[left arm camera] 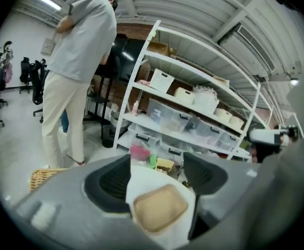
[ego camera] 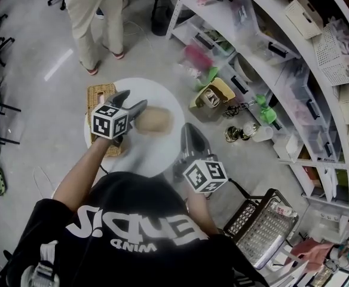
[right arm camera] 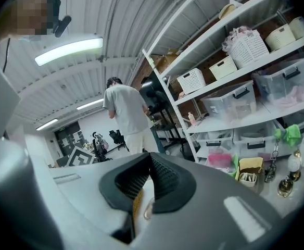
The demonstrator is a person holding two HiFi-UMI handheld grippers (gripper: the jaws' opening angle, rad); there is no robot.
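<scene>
desk (ego camera: 160, 93) bare along its far rim; basket (ego camera: 100, 95) blocks its left edge, tray (ego camera: 155, 119) its middle, shelf (ego camera: 255, 26) crowds its right.

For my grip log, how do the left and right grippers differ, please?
The left gripper has jaws apart, framing the tan tray; the right gripper has jaws together. Left is over the white table; right at its edge. Both are grey two-jaw tools.

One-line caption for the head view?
Left gripper open at a tan tray on a round white table; right gripper alongside.
</scene>
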